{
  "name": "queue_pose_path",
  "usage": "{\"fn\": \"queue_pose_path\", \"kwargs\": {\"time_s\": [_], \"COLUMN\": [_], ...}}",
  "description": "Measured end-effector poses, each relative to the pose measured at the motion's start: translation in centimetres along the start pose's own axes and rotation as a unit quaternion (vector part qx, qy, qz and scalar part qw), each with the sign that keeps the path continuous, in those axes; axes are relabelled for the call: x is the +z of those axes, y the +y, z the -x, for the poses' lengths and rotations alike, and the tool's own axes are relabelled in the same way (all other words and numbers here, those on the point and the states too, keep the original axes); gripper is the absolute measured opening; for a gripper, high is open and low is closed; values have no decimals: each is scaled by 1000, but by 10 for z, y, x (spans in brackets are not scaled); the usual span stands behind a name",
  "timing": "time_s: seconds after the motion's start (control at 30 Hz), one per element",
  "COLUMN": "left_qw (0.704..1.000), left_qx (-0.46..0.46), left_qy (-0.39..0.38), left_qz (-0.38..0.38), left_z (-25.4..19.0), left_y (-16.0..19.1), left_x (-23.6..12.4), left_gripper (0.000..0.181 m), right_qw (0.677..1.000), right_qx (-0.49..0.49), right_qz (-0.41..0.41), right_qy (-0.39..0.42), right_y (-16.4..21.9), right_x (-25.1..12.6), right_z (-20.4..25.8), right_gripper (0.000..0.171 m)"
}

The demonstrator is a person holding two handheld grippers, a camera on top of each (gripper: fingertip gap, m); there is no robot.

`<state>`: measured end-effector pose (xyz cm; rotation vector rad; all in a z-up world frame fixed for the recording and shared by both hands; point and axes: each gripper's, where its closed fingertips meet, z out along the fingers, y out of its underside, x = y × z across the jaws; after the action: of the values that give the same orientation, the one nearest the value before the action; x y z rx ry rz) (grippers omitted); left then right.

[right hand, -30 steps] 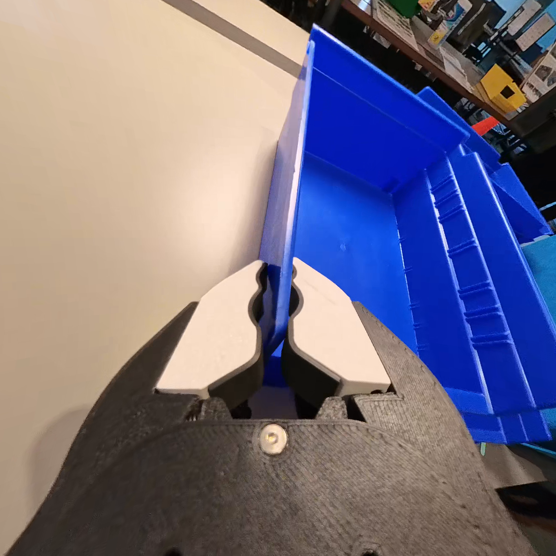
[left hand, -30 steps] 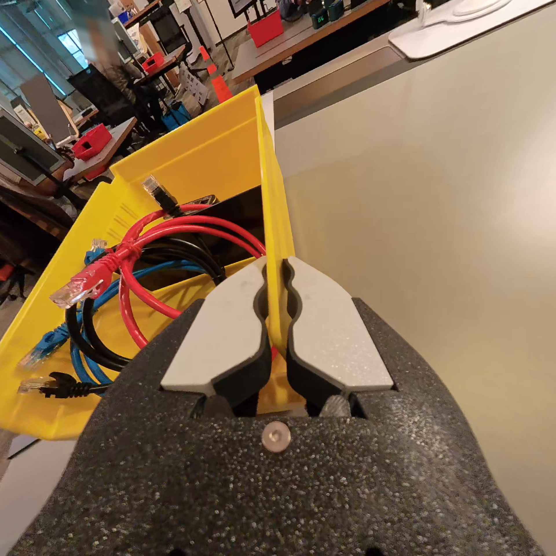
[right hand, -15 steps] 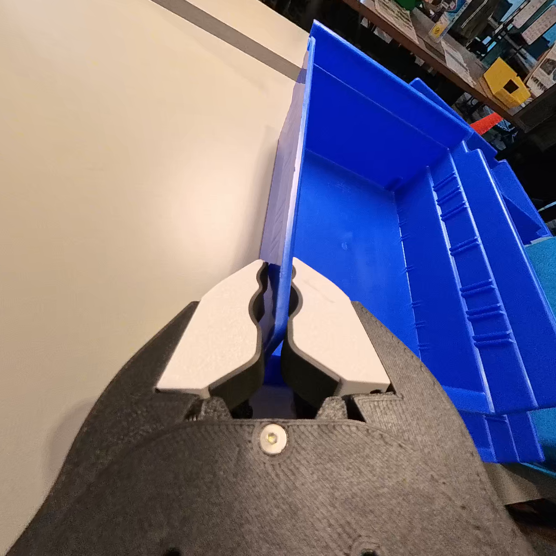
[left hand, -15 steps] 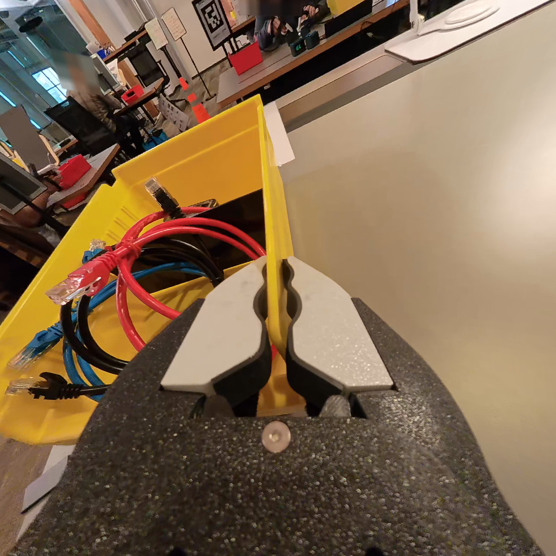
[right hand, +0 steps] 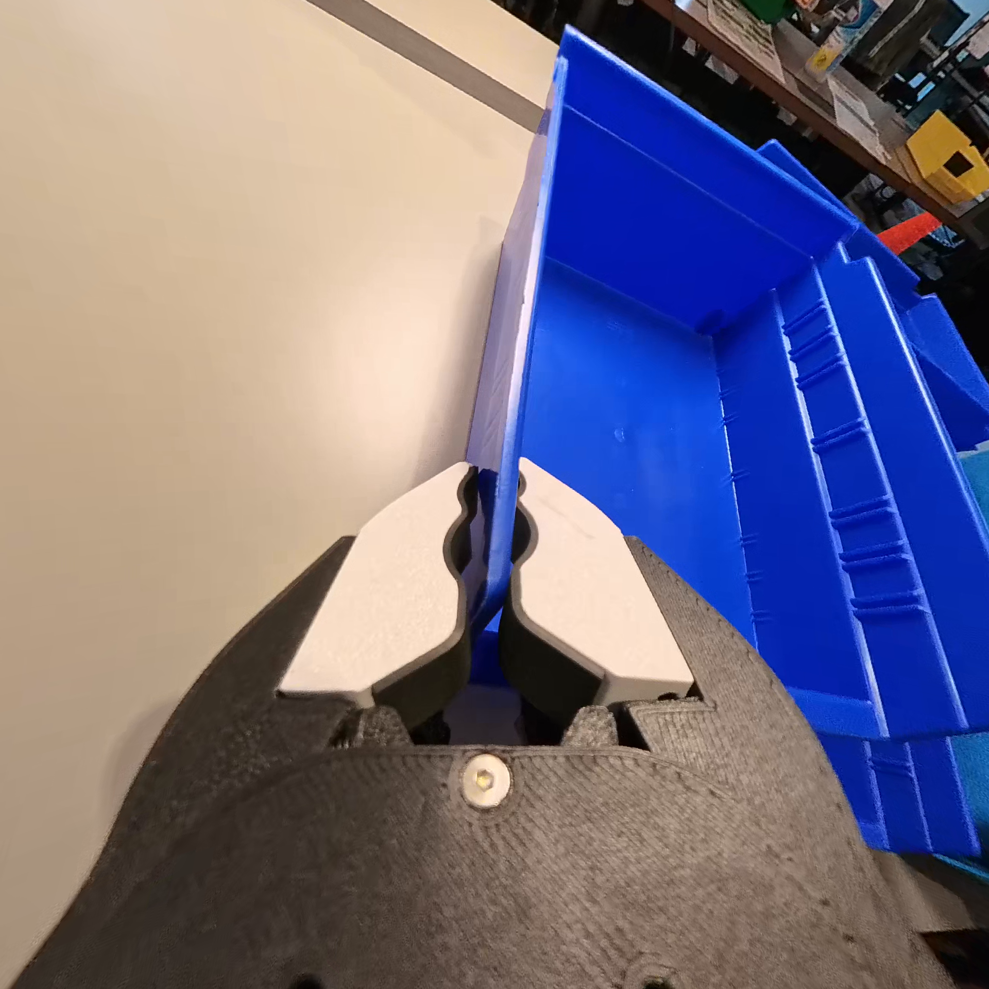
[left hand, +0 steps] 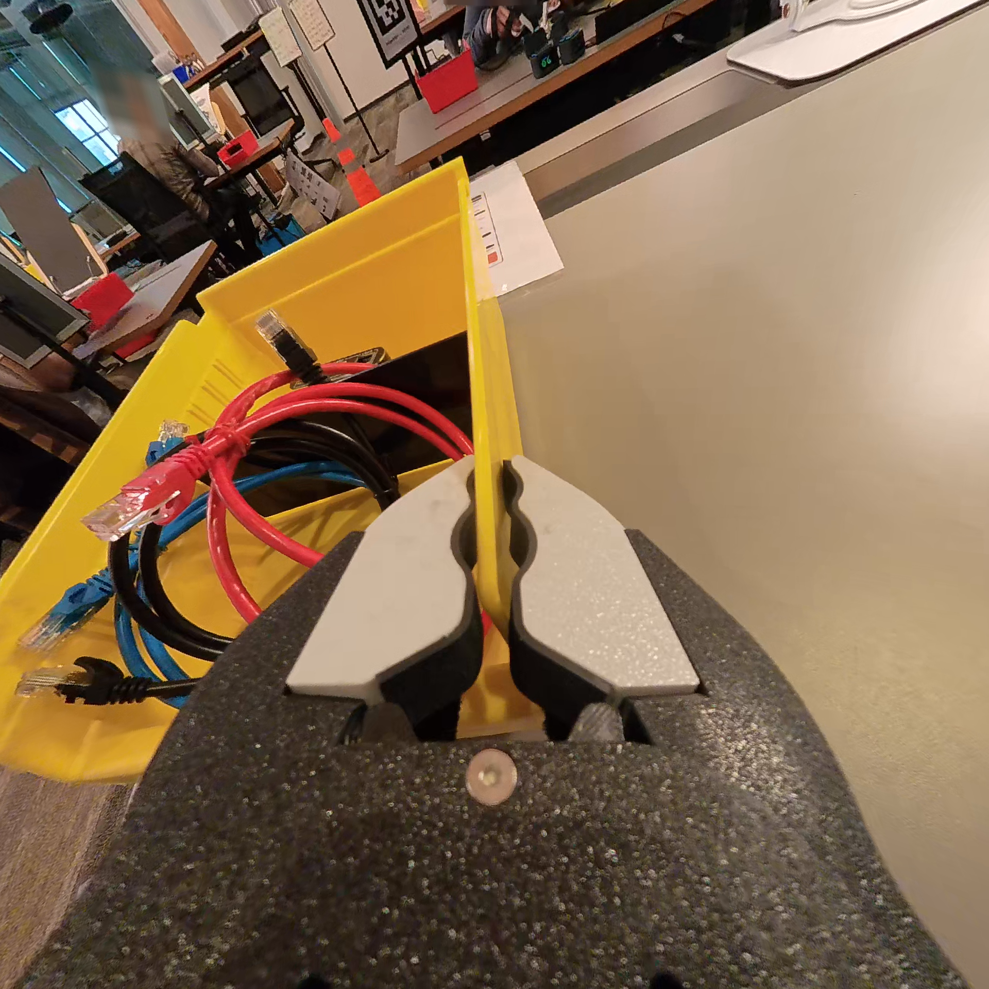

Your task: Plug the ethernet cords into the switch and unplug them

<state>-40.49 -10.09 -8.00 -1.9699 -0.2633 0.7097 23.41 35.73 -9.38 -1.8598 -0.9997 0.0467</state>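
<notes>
Yellow bin [left hand: 342,278] lifted higher, cords [left hand: 241,514] inside, blue bin [right hand: 642,374] empty

Both grippers, left [left hand: 488,471] and right [right hand: 495,473]: speckly black printed bodies, light grey fingers [left hand: 406,578] with wavy black pads, one silver screw [left hand: 491,776] each.

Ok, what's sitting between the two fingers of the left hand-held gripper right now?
The right side wall of the yellow plastic bin stands between the fingers of the left hand-held gripper, pinched on both faces. The left wrist view shows it.
</notes>
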Motion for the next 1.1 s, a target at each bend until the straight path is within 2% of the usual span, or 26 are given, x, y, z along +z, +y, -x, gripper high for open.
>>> {"fn": "queue_pose_path", "kwargs": {"time_s": [0.3,0.67,0.87,1.1], "left_qw": [1000,1000,998,999], "left_qx": [-4,-22,-52,-24], "left_qy": [-1,6,6,1], "left_qz": [-4,2,-34,-22], "left_z": [5,8,16,16], "left_y": [1,0,-25,-51], "left_x": [4,4,-18,-53], "left_gripper": [5,6,30,46], "right_qw": [999,999,998,994], "right_qx": [-24,-27,-62,-104], "right_qz": [-21,-20,7,33], "right_qy": [-34,-23,-6,30], "right_y": [-5,-8,-8,-26], "right_x": [4,12,-1,-45], "right_z": [2,-3,0,-6], "right_gripper": [9,12,24,26]}}
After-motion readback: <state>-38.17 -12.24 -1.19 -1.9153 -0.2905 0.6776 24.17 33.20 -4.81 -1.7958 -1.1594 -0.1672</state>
